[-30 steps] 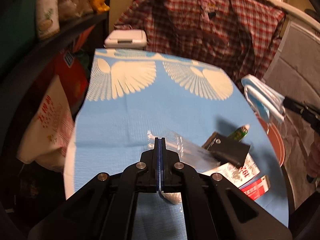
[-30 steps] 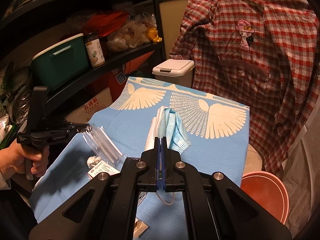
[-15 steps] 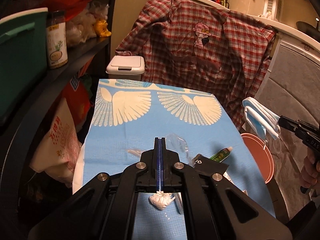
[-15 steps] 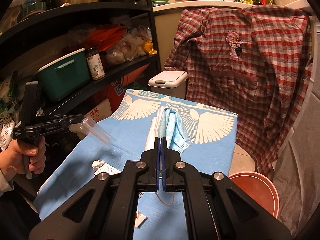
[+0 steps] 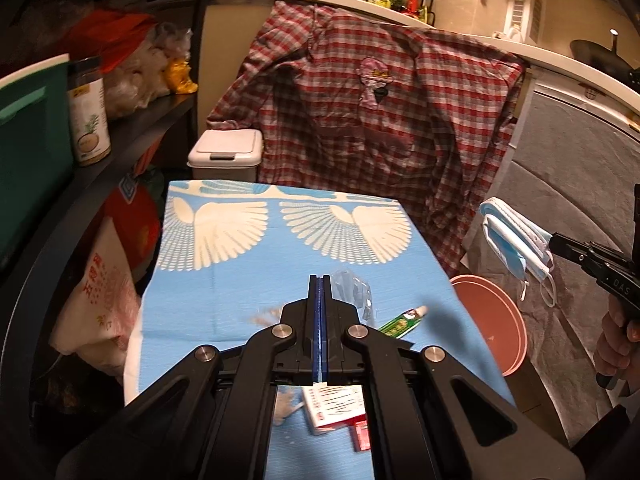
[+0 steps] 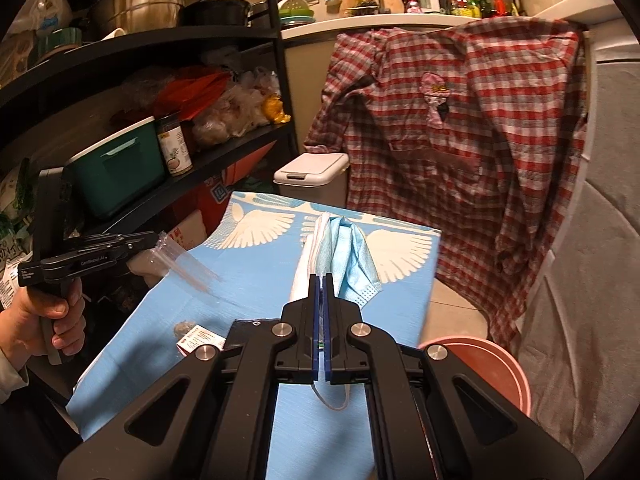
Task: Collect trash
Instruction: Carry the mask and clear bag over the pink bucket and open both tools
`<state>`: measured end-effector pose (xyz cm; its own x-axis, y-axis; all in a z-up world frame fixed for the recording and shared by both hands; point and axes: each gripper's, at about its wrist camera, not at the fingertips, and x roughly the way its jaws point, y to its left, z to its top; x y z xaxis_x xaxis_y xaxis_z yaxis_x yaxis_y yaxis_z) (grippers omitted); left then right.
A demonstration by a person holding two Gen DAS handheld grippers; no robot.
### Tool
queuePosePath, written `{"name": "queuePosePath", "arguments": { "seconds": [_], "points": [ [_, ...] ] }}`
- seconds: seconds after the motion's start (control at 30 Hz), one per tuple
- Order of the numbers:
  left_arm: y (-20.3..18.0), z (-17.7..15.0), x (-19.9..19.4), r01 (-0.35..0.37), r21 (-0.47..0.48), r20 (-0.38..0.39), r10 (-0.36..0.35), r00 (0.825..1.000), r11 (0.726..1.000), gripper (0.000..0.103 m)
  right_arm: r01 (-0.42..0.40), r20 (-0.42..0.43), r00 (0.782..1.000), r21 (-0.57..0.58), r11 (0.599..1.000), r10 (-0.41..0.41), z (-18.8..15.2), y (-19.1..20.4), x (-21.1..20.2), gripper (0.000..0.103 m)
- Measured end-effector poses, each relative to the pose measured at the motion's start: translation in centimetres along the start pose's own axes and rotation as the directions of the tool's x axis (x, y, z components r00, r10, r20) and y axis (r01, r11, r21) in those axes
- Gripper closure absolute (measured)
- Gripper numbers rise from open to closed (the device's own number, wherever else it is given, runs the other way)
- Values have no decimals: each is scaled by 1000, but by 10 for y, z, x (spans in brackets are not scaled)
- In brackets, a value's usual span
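The left gripper (image 5: 319, 280) is clamped on a clear plastic bag (image 6: 182, 264), held above the blue cloth (image 5: 224, 280). The right gripper (image 6: 321, 280) pinches a blue face mask (image 6: 344, 256), with the pink bin (image 6: 508, 376) at four o'clock.

Both views are dim and warm, tinted orange-yellow by indoor light that is brightest at the back, over the kitchen counter (image 6: 360, 20). The shelves (image 5: 120, 128) on the left sink into deep shadow, and the corners go black with the round fisheye vignette. Straight lines bow strongly toward the edges. The blue cloth (image 5: 240, 280) is the best-lit surface and carries a soft dark shadow near its right side. The clear plastic bag (image 6: 180, 264) looks smeared with motion blur; faint reflections glint on it.
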<state>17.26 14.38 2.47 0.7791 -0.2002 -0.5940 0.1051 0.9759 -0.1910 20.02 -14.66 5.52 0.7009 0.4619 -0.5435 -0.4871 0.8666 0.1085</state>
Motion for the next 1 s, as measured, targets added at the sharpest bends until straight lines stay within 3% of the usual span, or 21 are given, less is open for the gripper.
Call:
{"name": "queuePosePath", "arguments": {
  "seconds": [0.5, 1.0],
  "points": [
    [-79, 9, 10, 63, 63, 9, -64, 998, 996, 103, 110, 4, 994, 49, 993, -111, -8, -46, -39, 101],
    [-161, 12, 33, 140, 127, -12, -140, 990, 982, 103, 243, -63, 969, 99, 965, -238, -22, -89, -58, 101]
  ]
}}
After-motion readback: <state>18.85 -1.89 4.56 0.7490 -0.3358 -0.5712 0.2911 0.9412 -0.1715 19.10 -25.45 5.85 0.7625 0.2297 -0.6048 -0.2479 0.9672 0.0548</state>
